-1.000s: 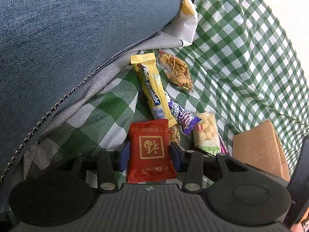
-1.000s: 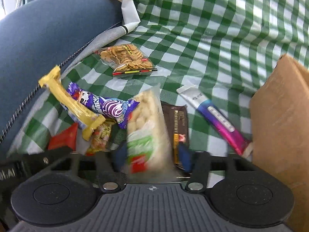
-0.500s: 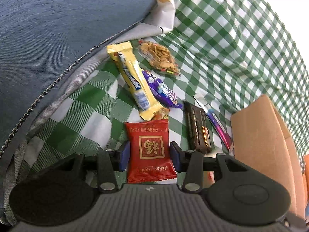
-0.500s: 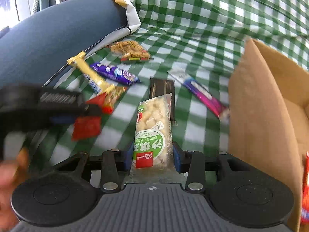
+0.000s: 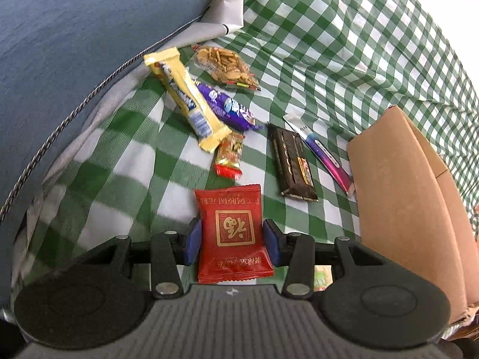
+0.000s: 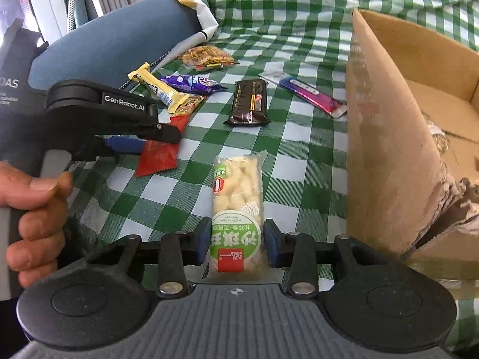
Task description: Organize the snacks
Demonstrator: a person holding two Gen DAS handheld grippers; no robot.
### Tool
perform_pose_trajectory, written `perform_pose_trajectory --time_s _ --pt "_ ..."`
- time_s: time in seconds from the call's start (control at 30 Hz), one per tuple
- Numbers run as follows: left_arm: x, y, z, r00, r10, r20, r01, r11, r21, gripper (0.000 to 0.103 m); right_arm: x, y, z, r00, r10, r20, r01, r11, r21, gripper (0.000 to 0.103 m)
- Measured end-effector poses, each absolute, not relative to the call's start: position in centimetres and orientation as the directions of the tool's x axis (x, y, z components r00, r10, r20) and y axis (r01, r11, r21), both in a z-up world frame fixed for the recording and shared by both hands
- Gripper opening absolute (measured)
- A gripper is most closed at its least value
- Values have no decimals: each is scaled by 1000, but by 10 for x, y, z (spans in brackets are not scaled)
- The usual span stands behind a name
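A green and white checked cloth point(image 5: 344, 45) covers the whole surface, and a big blue cushion point(image 5: 74, 30) sits along its left edge.

Your left gripper point(image 5: 232, 240) is clenched on a red snack packet point(image 5: 233, 233). The blue pads press on both sides of it, and it hangs just above the cloth. In the right wrist view you can see your left hand point(image 6: 33, 212) around the handle.

Your right gripper point(image 6: 236, 242) has a tight hold on a pale puffed snack bag with a green label point(image 6: 238, 209). Its pads press on the label end, and the rest of the bag sticks out in front.

A brown cardboard box point(image 6: 386, 125) stands open on the right, just beside the bag you hold. Something lies inside it, but you cannot tell what.

More snacks lie on the cloth ahead of you. A yellow bar point(image 5: 187, 98) lies partly on top of a purple packet point(image 5: 230, 109). A small orange and red packet point(image 5: 230, 155) touches the yellow bar's near end. A bag of small brown crackers point(image 5: 224, 65) lies farther back. A dark chocolate bar point(image 5: 292, 160) lies next to a thin pink and purple stick point(image 5: 324, 155), and that stick's near end is just beside the box.
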State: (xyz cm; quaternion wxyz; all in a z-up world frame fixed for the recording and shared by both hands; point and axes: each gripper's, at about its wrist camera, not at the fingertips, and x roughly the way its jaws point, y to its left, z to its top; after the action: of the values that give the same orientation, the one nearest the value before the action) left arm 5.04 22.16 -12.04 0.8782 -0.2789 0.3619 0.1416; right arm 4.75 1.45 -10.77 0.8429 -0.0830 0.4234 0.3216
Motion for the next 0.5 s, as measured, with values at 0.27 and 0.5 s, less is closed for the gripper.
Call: perform_pose_trajectory --time_s 0.27,0.5 --pt "25 208 -110 705 65 -706 -465 794 -392 49 44 23 -117 472 452 -757 -658 752 39 70" --pt "24 197 -110 691 96 -717 -468 815 -342 49 43 29 -123 519 429 -740 -678 733 -50 50"
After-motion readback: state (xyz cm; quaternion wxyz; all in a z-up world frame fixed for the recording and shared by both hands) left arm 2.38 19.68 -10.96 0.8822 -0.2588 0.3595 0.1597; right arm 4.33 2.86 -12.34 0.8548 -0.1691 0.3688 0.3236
